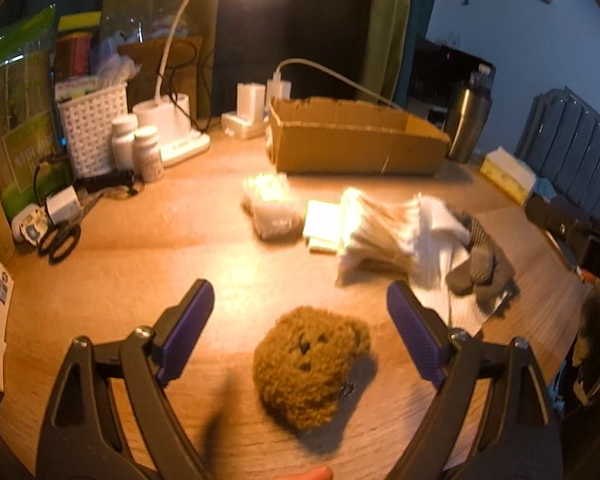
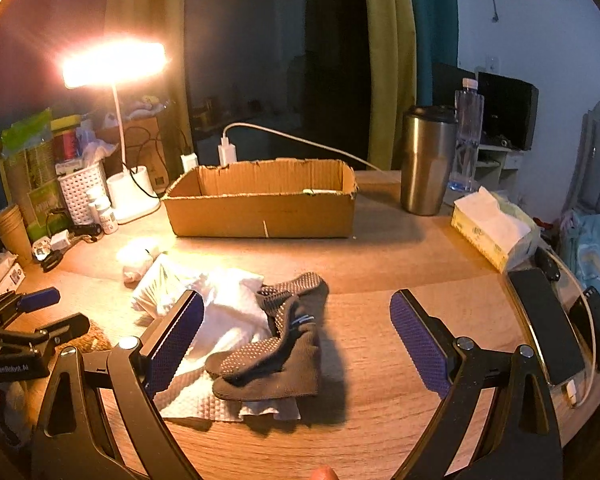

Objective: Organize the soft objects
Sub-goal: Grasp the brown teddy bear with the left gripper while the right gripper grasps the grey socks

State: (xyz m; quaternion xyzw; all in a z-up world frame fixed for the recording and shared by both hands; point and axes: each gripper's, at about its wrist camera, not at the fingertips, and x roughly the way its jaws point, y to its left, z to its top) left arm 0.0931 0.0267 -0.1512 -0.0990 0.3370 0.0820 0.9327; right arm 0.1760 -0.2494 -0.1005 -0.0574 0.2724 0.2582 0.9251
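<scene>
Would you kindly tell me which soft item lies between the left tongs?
The brown plush bear, alone between the open left tongs; the grey socks and white cloth lie farther off.

The left gripper (image 2: 40,308), seen at the left edge of the right wrist view, carries pale lettering on its black body that seems to read "GenRobot.AI". Other labels, on bottles and packets, are too blurred to read.
</scene>
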